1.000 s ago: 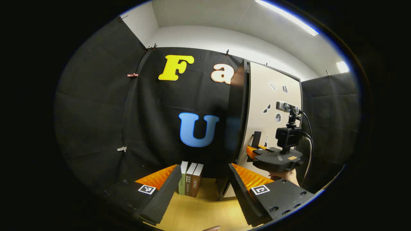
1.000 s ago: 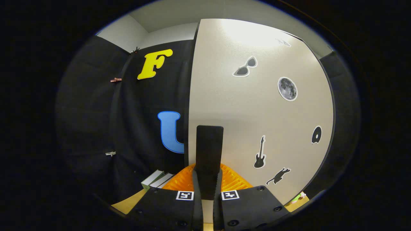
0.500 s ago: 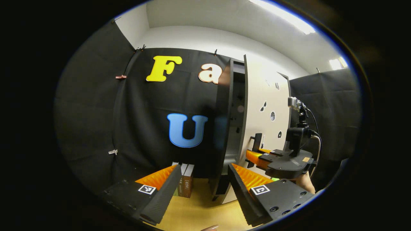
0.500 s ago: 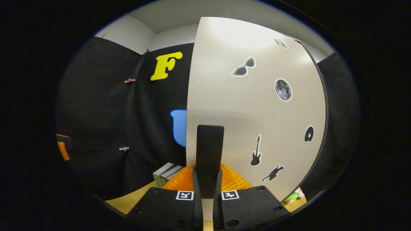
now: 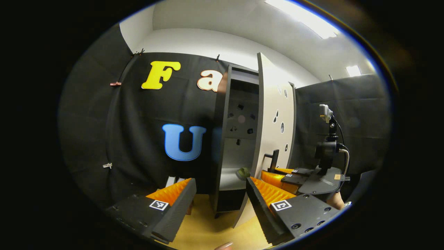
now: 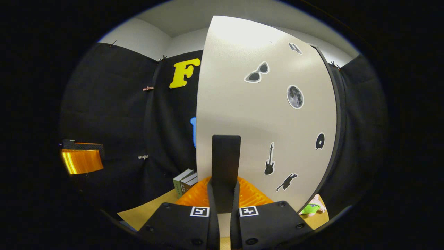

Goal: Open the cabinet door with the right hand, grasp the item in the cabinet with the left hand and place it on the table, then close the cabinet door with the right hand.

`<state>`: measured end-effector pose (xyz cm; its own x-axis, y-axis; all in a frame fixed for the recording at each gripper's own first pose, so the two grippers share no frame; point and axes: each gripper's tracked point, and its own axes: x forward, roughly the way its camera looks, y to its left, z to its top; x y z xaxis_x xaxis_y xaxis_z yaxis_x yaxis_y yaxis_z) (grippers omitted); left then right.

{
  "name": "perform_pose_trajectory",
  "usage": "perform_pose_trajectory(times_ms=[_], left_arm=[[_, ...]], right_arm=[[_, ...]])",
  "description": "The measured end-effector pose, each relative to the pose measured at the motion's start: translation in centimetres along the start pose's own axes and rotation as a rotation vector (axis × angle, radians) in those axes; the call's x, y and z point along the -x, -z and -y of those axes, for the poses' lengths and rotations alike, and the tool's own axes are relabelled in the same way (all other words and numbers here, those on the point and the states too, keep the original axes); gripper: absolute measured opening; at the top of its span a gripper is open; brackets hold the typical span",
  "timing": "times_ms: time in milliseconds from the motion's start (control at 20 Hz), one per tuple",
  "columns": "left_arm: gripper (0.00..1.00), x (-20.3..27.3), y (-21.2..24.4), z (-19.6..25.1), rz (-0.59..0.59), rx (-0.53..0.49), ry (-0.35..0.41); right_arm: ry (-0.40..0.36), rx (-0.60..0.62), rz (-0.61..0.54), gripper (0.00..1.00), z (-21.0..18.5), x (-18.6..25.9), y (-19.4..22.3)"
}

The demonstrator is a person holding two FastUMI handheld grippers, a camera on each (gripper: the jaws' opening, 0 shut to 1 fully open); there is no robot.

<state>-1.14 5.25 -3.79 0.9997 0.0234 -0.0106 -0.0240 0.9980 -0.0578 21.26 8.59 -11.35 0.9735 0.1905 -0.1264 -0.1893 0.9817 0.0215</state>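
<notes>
The dark cabinet point(image 5: 222, 139) stands on the table with its pale, sticker-covered door point(image 5: 274, 114) swung well open. On its lower shelf point(image 5: 230, 177) lies a small greenish round item point(image 5: 242, 172). In the right gripper view my right gripper point(image 6: 224, 194) is shut on the door's upright black handle point(image 6: 226, 163), close against the door point(image 6: 263, 114). The left gripper view shows that same gripper point(image 5: 274, 171) on the handle point(image 5: 274, 158). My left gripper point(image 5: 218, 194) is open and empty, held in front of the cabinet opening, short of the shelf.
Several books point(image 6: 185, 180) stand upright on the wooden table point(image 5: 208, 229) left of the cabinet. A small green toy point(image 6: 312, 207) lies on the table past the door's lower right edge. A left-gripper finger point(image 6: 81, 160) shows at the far left.
The door has swung from nearly shut to wide open with my right gripper on the handle, baring the shelf and the item. My left gripper has shifted toward the opening.
</notes>
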Motion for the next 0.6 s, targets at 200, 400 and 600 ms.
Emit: perform_pose_trajectory(times_ms=[200, 400, 600], left_arm=[[0.92, -0.3, 0.2, 2.4, 0.001, 0.013, 0.057], [0.92, -0.7, -0.1, 4.6, 0.002, -0.011, 0.104], [0.92, -2.0, 0.1, 6.3, 0.0, -0.009, 0.153]], right_arm=[[-0.002, -0.003, -0.004, 0.16, 0.4, 0.8, 0.0], [-0.004, -0.003, -0.016, 0.16, 0.8, 1.7, 0.1], [0.008, -0.009, -0.013, 0.16, 1.3, 2.3, 0.1]])
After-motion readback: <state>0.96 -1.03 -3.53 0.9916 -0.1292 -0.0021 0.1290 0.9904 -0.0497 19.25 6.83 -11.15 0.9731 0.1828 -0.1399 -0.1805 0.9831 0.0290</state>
